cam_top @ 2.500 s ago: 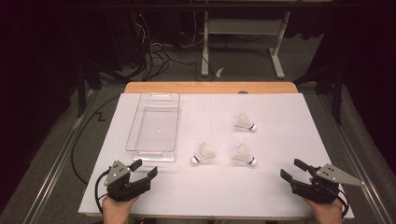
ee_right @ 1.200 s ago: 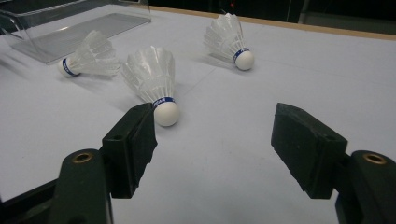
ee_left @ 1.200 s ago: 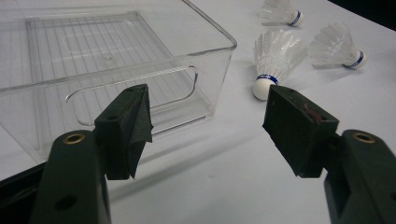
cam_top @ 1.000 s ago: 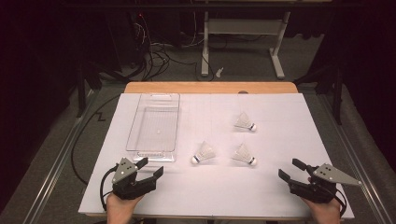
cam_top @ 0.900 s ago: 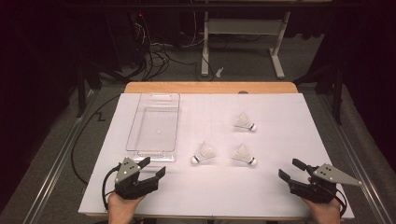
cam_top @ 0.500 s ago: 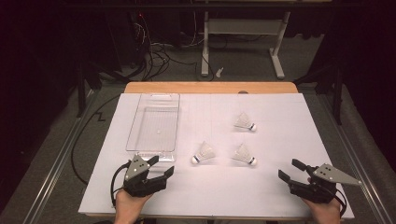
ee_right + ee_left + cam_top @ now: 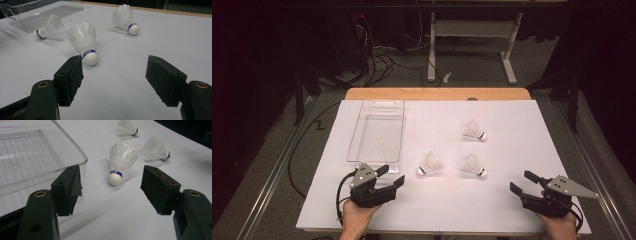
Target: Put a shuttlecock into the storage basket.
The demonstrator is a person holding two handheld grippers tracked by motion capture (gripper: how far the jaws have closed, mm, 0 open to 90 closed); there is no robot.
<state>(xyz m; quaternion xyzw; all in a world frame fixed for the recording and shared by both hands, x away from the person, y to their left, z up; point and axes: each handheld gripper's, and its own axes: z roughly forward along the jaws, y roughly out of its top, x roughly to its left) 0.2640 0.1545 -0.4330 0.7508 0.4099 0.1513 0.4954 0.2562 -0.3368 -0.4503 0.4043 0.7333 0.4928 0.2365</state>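
Three white feather shuttlecocks lie on their sides on the white table sheet: one mid-table (image 7: 430,163) (image 7: 121,161) (image 7: 51,30), one to its right (image 7: 473,165) (image 7: 155,149) (image 7: 83,40), one farther back (image 7: 473,130) (image 7: 127,127) (image 7: 125,17). My left gripper (image 7: 391,175) (image 7: 113,186) is open just in front of the clear tray's near right corner. It points at the mid-table shuttlecock, a short way short of its cork. My right gripper (image 7: 522,182) (image 7: 116,75) is open near the front right edge, empty, with the right shuttlecock ahead of its left jaw.
A clear plastic tray (image 7: 372,162) (image 7: 75,150) (image 7: 37,15) stands empty at the left of the sheet. A wooden table edge (image 7: 437,93) runs along the back. Beyond it are dark floor, cables and a desk frame (image 7: 472,30).
My left gripper has moved right and forward, from the front left toward the tray's near corner and the mid-table shuttlecock. The right gripper and the shuttlecocks have stayed put.
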